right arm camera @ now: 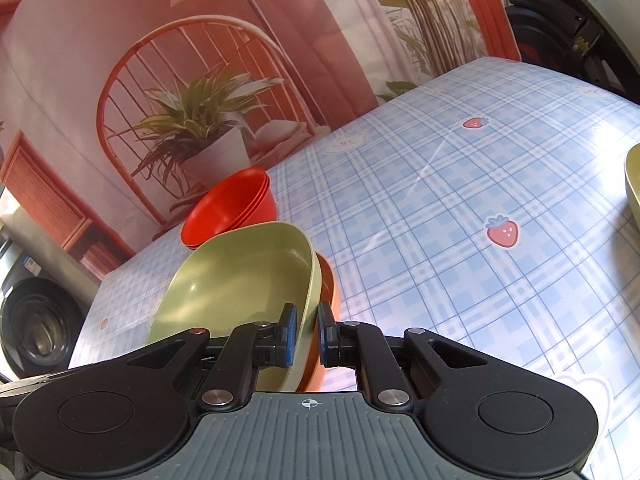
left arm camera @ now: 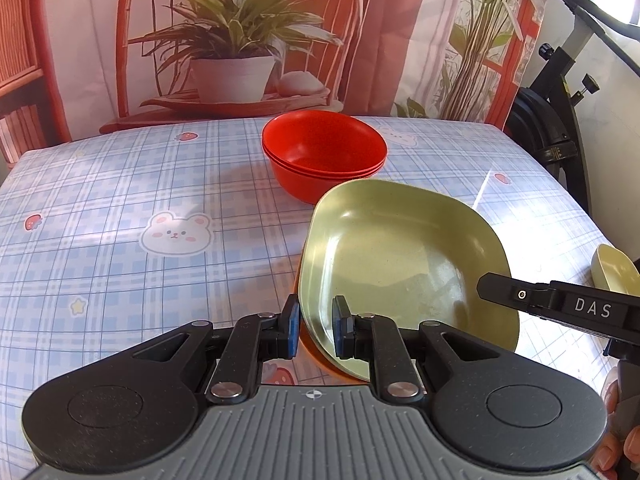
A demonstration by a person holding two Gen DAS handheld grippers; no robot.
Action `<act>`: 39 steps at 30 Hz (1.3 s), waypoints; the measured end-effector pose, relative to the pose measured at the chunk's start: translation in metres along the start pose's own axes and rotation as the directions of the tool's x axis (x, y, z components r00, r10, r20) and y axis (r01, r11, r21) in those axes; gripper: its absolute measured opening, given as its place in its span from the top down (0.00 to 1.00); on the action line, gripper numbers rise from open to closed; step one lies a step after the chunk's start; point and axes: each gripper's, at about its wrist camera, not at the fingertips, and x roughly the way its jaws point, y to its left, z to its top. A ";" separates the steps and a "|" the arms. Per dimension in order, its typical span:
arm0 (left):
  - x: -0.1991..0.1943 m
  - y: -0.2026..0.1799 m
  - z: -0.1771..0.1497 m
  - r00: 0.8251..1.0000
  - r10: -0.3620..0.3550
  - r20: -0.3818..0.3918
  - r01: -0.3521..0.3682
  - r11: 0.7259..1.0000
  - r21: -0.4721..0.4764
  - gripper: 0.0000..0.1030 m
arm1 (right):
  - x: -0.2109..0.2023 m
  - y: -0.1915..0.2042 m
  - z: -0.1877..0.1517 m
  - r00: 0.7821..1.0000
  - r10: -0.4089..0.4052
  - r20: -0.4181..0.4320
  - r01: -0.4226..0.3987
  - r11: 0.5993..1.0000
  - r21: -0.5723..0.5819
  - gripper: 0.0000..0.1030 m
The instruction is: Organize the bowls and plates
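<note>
On the checked tablecloth (left arm camera: 120, 200), near its middle, a green plate (left arm camera: 400, 248) lies tilted over an orange plate (left arm camera: 310, 350), of which only a rim shows beneath. Left gripper (left arm camera: 316, 330): jaws nearly closed, blue pads clamped on the near rim of the two plates, one pad outside and one inside the green plate. Right gripper (right arm camera: 307, 334): jaws likewise almost closed, gripping the rim of the same pair from the opposite side, the green wall and orange edge pinched between its pads; in the left wrist view its black finger, lettered DAS, reaches in over the plate's right edge. Whether the plates rest on the cloth or hang clear of it cannot be told.

Just behind the plates stands a stack of red bowls (left arm camera: 324, 152), three rims visible, nested and upright; in the right wrist view the stack (right arm camera: 232, 208) appears close against the green plate's far edge, and contact cannot be judged. A pale yellow-green bowl (left arm camera: 614, 276) sits apart to the right, partly hidden behind the right gripper; its rim (right arm camera: 632, 184) shows at the right wrist view's edge. Open cloth, printed with bears and strawberries, lies to the left. Behind the table hangs a printed backdrop (left arm camera: 240, 40) of a chair and potted plant. A dark exercise machine (left arm camera: 560, 120) stands off the table's right corner.
</note>
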 end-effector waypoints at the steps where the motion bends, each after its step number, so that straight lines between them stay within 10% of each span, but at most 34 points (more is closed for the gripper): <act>1: 0.000 0.001 0.000 1.000 -0.002 -0.001 0.002 1.000 -0.002 0.83 | 0.000 0.000 0.000 1.000 0.000 0.001 0.000 1.000 -0.007 0.90; 39: 0.003 0.005 -0.004 1.000 0.017 -0.023 -0.018 0.998 -0.063 0.83 | 0.001 -0.006 -0.005 0.998 -0.002 0.065 0.008 0.996 -0.088 0.84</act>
